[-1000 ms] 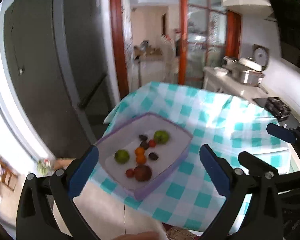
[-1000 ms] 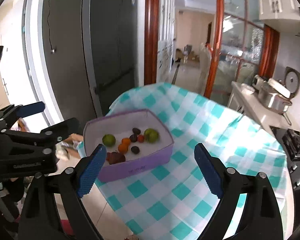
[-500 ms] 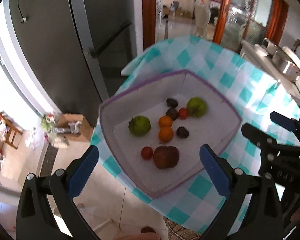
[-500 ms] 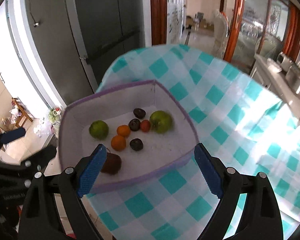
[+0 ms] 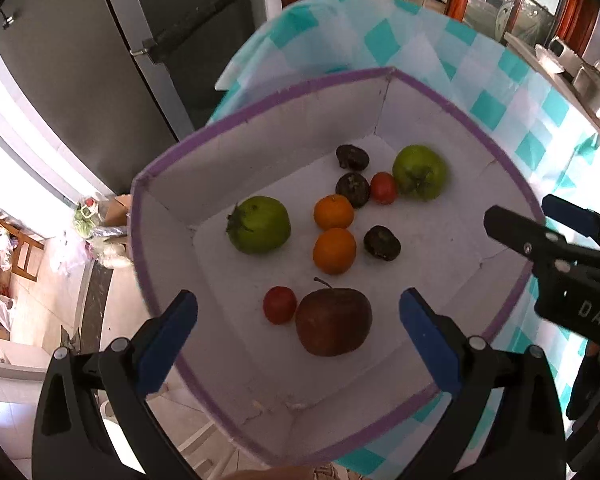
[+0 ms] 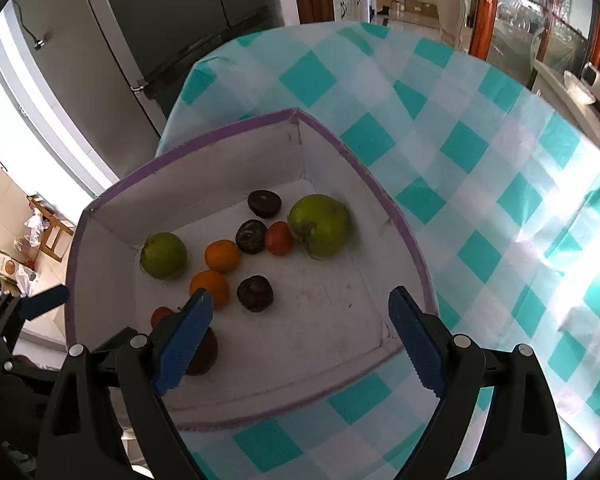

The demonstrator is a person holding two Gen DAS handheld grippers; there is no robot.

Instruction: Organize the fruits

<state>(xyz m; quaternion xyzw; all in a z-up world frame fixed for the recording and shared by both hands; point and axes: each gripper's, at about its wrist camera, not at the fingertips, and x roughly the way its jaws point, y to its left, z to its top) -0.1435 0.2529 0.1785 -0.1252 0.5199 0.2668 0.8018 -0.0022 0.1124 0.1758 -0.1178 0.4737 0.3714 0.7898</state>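
A white box with a purple rim (image 5: 172, 152) (image 6: 380, 188) sits at the table's corner and holds several fruits. Among them are a dark red apple (image 5: 333, 322), two oranges (image 5: 334, 250) (image 6: 222, 256), two green fruits (image 5: 259, 224) (image 6: 319, 225), small red tomatoes (image 5: 279, 305) and dark round fruits (image 6: 255, 293). My left gripper (image 5: 298, 320) is open and empty just above the apple and tomato. My right gripper (image 6: 296, 320) is open and empty over the box's near right part; it also shows in the left wrist view (image 5: 540, 236).
The table carries a teal and white checked cloth (image 6: 480, 184). A dark grey fridge (image 5: 140, 40) stands behind the box. A kitchen counter with metal pots (image 5: 588, 80) is at far right. The floor drops away left of the box.
Both grippers have moved forward and down toward the box, which now fills the views. Both stay open. The fruits have not moved.
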